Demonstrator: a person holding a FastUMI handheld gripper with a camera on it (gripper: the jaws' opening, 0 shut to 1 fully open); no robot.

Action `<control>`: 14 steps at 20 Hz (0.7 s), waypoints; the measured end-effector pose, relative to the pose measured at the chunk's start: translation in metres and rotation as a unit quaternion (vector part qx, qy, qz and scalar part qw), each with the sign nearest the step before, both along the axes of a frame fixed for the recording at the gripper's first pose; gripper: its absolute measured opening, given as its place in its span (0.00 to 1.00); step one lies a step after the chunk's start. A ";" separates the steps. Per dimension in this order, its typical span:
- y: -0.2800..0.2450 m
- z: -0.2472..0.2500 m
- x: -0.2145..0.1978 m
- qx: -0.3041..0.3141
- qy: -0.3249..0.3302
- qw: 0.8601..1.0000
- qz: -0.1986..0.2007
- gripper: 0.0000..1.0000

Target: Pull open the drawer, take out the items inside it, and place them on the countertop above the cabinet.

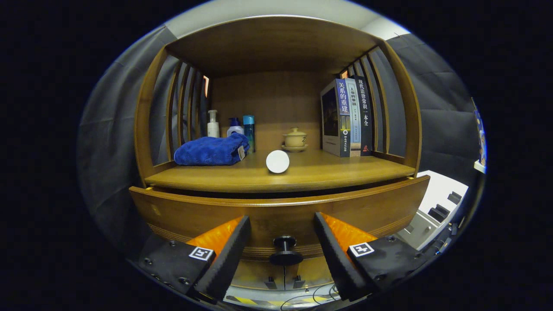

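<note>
gripper [283, 255] fingers spread wide, holding nothing; the drawer [276, 216] knob [285, 250] sits between them at 12 o'clock, stem pointing straight back toward the gripper, countertop [302, 177] above

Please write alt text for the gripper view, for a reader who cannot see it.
The open tool straddles the black drawer knob without touching it; the wooden drawer looks slightly open. On the countertop above stand a blue towel, bottles, a white round object, a lidded teacup and books.

Gripper camera faces cabinet [276, 108] front, level, close to drawer [276, 211]; fingers [224, 255] spread around knob [285, 250].
</note>
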State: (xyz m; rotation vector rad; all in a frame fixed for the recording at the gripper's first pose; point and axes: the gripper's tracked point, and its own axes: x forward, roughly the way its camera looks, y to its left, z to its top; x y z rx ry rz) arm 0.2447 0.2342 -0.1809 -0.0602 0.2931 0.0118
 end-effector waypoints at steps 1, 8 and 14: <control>0.000 -0.001 0.004 -0.003 0.000 1.000 0.001 0.98; 0.000 -0.006 0.022 -0.022 -0.010 1.000 0.001 0.99; 0.003 0.020 0.004 0.001 -0.025 1.000 0.006 0.99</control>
